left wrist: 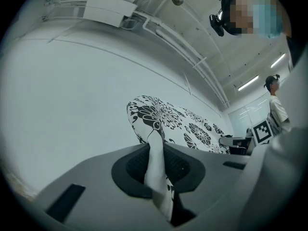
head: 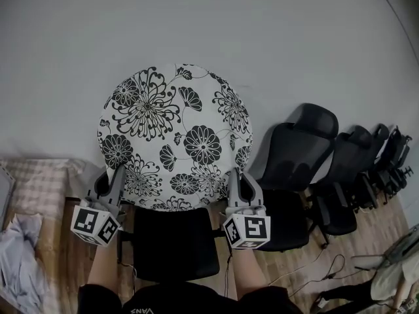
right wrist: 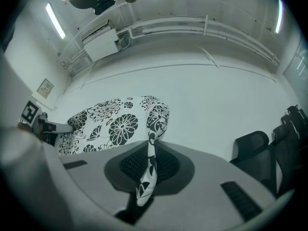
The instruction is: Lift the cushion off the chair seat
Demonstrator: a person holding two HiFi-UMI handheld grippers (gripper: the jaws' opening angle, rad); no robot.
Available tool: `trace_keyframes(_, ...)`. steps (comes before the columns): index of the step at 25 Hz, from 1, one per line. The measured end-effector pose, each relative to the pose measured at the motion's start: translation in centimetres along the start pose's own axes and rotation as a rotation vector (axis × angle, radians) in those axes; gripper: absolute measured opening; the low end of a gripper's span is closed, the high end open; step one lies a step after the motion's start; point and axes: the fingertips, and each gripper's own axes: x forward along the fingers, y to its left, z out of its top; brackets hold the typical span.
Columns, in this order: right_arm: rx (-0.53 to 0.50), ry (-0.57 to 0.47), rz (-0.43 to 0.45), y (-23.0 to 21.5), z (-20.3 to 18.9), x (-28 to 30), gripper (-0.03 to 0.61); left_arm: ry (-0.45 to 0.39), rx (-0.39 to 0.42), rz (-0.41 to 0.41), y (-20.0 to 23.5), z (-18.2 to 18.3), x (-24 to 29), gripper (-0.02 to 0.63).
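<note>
A round white cushion (head: pixel 173 136) with black flower print is held up in front of the wall, above a black office chair (head: pixel 175 244). My left gripper (head: pixel 120 170) is shut on the cushion's lower left edge. My right gripper (head: pixel 234 174) is shut on its lower right edge. In the left gripper view a fold of the cushion's fabric (left wrist: pixel 158 177) is pinched between the jaws, and the cushion (left wrist: pixel 178 124) spreads away to the right. The right gripper view shows the printed fabric (right wrist: pixel 148 172) squeezed between the jaws, with the cushion (right wrist: pixel 110 124) stretching off to the left.
A row of black office chairs (head: pixel 308 175) stands along the wall to the right. A table with checked cloth (head: pixel 39 188) and crumpled fabric is at the left. Cables (head: pixel 327 267) lie on the wooden floor at lower right. A person (left wrist: pixel 275 100) stands in the background.
</note>
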Motion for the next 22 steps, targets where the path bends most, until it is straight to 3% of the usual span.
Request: trace_keyframes(22, -0.009, 0.037, -0.007, 0.12, 0.25, -0.16, 0.026, 0.019, -0.026, -0.007, -0.05, 0.37, -0.16, 0.043)
